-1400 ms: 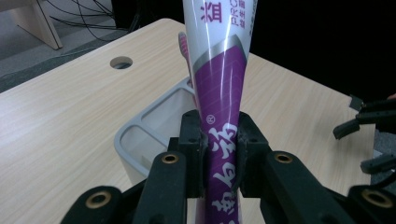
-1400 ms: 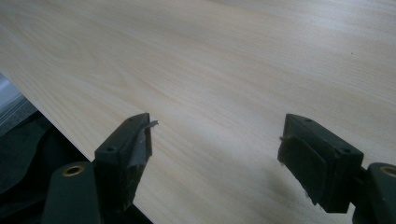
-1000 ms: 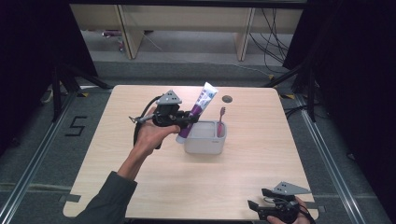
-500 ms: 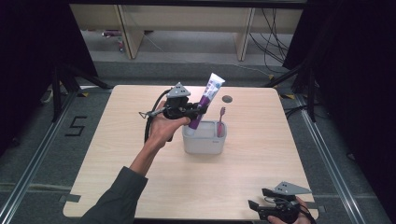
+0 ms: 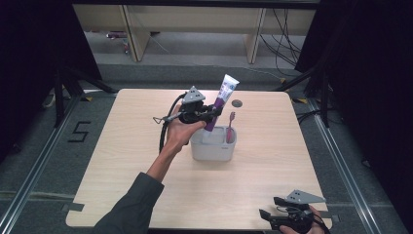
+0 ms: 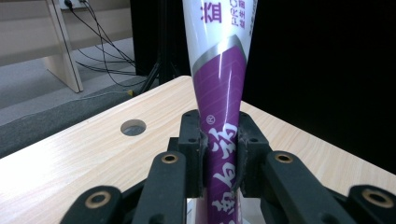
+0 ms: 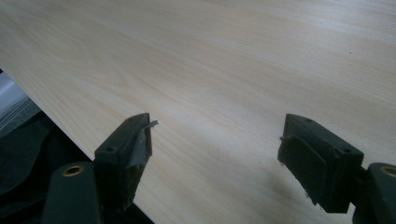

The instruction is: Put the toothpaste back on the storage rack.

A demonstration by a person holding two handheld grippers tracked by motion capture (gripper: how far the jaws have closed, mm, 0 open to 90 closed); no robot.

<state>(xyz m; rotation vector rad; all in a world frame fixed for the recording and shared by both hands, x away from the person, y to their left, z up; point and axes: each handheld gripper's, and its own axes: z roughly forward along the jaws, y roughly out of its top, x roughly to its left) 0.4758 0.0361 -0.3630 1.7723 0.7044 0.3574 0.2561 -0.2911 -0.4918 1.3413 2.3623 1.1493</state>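
The table (image 5: 146,165) was pale wood-grain w/ a small round hole (image 5: 237,103) near its far edge, past my left claw (image 5: 214,115). Grey floor all round, black drapes on both sides, light wooden furniture legs and loose cables at the back, a "5" marked on the floor off to the left.

My left claw was clamped on the purple-and-white toothpaste tube (image 5: 220,102), pads pressing its purple lower part; in the left gripper view the tube (image 6: 219,116) rose straight up between the jaws. The tube stood nearly upright, tilted a bit to the right, lower end down inside the grey cup (image 5: 213,146) that sat just below the claw. A pink toothbrush (image 5: 230,127) stood in the same cup, just right of the tube.

My right claw (image 5: 272,214) was at the near right corner of the table, well apart from the cup, jaws spread wide w/ nothing between, bare wood beyond them.

Vs a sec before: left claw had moved right and a little lower, from beside the cup's left rim to over it, and the tube had gone from a strong lean to almost upright. Right claw hadn't moved.
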